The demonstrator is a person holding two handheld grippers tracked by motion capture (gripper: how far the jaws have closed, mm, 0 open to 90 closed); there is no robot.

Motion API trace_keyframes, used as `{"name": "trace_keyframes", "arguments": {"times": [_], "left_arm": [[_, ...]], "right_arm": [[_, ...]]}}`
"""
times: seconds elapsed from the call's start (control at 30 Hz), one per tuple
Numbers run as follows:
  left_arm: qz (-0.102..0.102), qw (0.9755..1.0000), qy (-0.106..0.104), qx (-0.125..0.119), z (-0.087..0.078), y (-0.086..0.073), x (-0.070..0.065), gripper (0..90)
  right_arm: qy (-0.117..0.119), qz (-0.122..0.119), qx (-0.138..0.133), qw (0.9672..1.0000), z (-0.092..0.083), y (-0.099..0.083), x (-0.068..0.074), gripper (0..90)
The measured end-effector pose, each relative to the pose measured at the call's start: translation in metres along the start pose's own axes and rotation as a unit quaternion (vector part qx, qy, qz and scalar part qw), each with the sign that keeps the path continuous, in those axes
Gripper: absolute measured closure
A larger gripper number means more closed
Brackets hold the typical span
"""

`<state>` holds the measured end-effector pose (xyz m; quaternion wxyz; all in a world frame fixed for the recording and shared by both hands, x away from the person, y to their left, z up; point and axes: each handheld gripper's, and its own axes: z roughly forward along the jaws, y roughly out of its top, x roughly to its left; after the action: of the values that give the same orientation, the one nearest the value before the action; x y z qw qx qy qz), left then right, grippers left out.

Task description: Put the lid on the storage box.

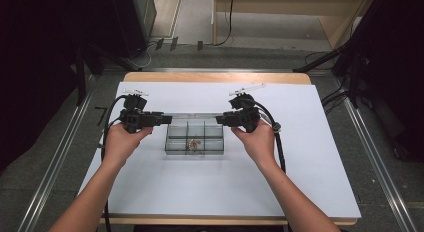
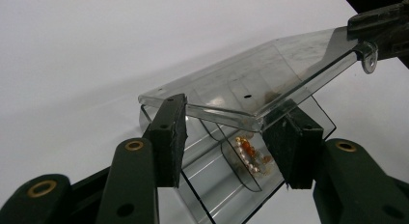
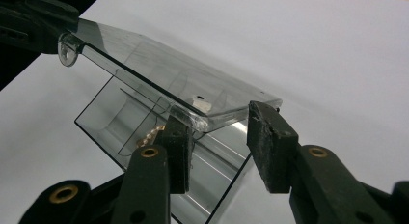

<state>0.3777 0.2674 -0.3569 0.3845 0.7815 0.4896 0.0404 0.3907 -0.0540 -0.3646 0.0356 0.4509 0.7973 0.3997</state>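
Both pairs of black jaws pinch opposite short ends of a clear flat plastic lid [image 2: 251, 84]: our left gripper [image 1: 150, 118] at one end, our right gripper [image 1: 231, 117] at the other. The lid hangs level just above a clear plastic divided box [image 1: 195, 138], which sits on the white-covered table [image 1: 300, 157]. One compartment holds a small beaded trinket [image 2: 248, 154] of pearl and orange beads. To do this well, we judge both hands should travel together, keeping the lid level and untwisted.
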Motion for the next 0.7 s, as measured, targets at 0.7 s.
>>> {"name": "trace_keyframes", "arguments": {"times": [0.7], "left_arm": [[0.006,0.9999,0.006,0.009,-0.001,-0.019,-0.007,51.4]], "right_arm": [[0.004,-0.011,0.004,0.9999,-0.002,-0.021,0.005,63.3]]}}
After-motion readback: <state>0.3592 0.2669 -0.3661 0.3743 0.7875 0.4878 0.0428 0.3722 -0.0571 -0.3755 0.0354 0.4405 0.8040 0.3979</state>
